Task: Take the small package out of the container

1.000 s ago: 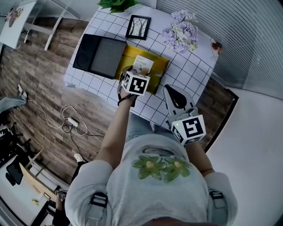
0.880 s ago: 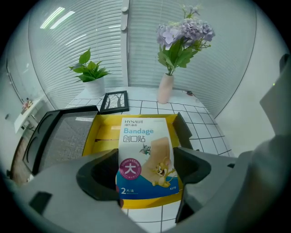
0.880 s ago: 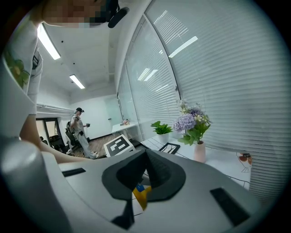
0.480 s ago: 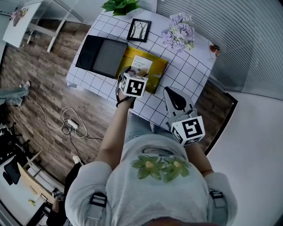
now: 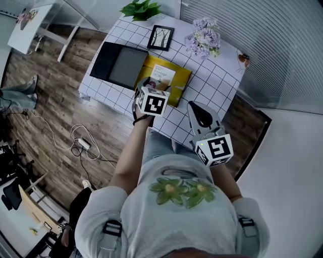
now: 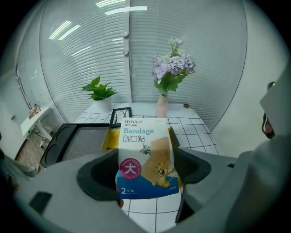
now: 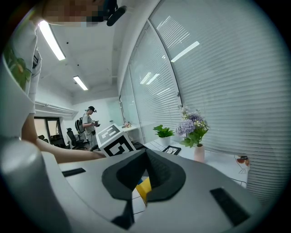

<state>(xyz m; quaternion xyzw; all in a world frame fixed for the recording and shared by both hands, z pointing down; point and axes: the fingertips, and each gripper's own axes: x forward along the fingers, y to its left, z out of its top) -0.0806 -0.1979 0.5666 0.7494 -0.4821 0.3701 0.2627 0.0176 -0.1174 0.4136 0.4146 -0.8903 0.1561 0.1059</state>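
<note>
On the left lies a brown plank floor [image 5: 45, 95]. Beside it stands the desk [image 5: 222, 83], covered in a white cloth with a thin black grid. At the desk's left end lies a flat black rectangular tray [image 5: 121, 64] with a matt grey inner panel. Just beside it is the glossy yellow open container [image 5: 180, 83].

The left gripper [image 6: 146, 179], smooth grey plastic with dark pads, has its claw clamped on the lower sides of the small cardboard package [image 6: 145, 154]. The package is held upright and raised over the container's near part, clear of the cloth. Its white top reads "HYNAUT", "Bandage" in blue and "创口贴". Below is a tan plaster picture with a cartoon cat and mouse, and a pink disc marked "大". The blue foot reads "2片/盒" and "A170".

Behind the container stand a leafy green plant [image 5: 141, 9] in a white pot and a black picture frame [image 5: 161, 38] showing bare trees. To their right is a pale pink vase of lilac flowers [image 6: 169, 73].

The right gripper [image 7: 144, 179] hangs above the desk's near right edge with its claw together on nothing. A strip of yellow shows beneath it.

Compared with a second ago, the package is gripped just as before and has hardly shifted over the container. The right gripper has kept its place.
</note>
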